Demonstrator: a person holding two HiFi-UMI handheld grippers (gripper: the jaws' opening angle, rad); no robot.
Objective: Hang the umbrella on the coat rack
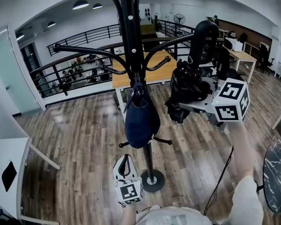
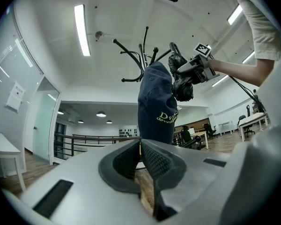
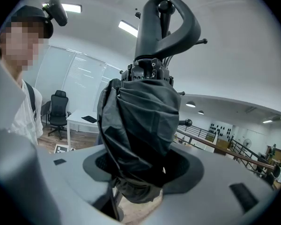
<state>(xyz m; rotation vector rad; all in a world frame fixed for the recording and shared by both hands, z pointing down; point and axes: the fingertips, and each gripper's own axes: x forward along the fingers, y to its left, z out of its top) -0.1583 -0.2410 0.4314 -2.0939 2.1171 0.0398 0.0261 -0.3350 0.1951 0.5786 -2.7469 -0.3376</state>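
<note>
Right gripper [image 3: 139, 175] is clamped on the folded umbrella [image 3: 140, 121] at mid-canopy, handle [image 1: 203, 37] up. Left gripper [image 2: 140, 159] has its jaws pressed together with nothing in them, low by the rack base [image 1: 153, 180].

The umbrella is in the air to the right of the rack [image 1: 130, 36] pole, with the handle loop at the tip of the right-hand arm [image 1: 171, 43]. In the right gripper view a knobbed tip shows inside the loop. I can't tell whether it's actually through.

Plan:
- Hold the umbrella upright and slide the loop over the tip toward the pole.
- Lower until the arm takes the weight, and only then spread my jaws.
- Avoid the cap [image 1: 141, 118].
- My grip is on cloth and may slip, so go slow.
</note>
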